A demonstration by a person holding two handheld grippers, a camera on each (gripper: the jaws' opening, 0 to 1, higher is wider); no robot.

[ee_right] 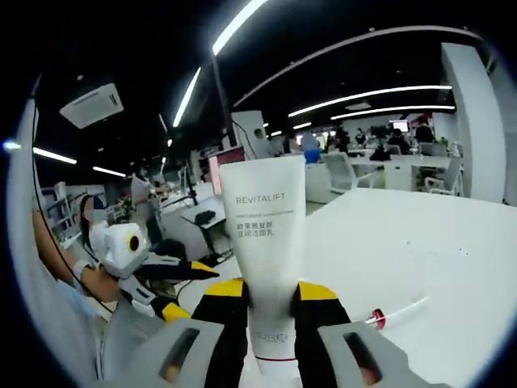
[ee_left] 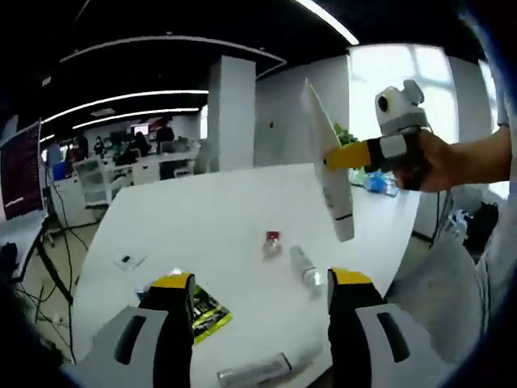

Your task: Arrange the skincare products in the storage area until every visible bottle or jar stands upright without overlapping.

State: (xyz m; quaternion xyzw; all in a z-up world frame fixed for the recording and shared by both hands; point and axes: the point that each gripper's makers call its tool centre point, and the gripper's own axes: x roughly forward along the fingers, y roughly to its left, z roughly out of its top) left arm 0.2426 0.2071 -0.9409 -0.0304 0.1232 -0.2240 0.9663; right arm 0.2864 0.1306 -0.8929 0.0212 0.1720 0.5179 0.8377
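One tube (ee_right: 265, 242) is all I have in play, clamped in my right hand-held gripper (ee_right: 271, 311) above the worktop (ee_left: 202, 218), while my left hand-held gripper (ee_left: 260, 311), jaws apart, hovers over bottles (ee_left: 305, 267) lying flat lower centre, so most remains.

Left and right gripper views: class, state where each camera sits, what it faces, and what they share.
Left gripper view: rides the left gripper, facing down onto the table; open jaws, a hand show.
Right gripper view: rides the right gripper, facing across the office; jaws clamp the tube.
Shared: tube, table, both grippers.
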